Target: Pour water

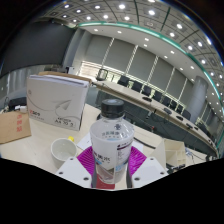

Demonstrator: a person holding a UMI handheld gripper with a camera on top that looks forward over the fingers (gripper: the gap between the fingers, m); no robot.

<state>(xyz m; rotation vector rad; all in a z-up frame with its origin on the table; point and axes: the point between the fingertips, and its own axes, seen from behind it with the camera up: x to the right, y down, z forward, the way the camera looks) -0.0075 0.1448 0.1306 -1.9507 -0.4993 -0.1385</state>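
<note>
A clear plastic water bottle (111,143) with a white cap and a white-and-red label stands upright between my fingers. My gripper (110,160) is shut on the bottle, its magenta pads (88,158) pressing the label from both sides. A white cup (64,150) stands on the table just left of the bottle. The bottle's base is hidden below the fingers.
A large white cardboard box (55,102) stands on the table (30,150) behind the cup, a brown carton (14,124) to its left. A white box (174,152) lies to the right. Long conference tables with chairs (150,95) fill the room beyond.
</note>
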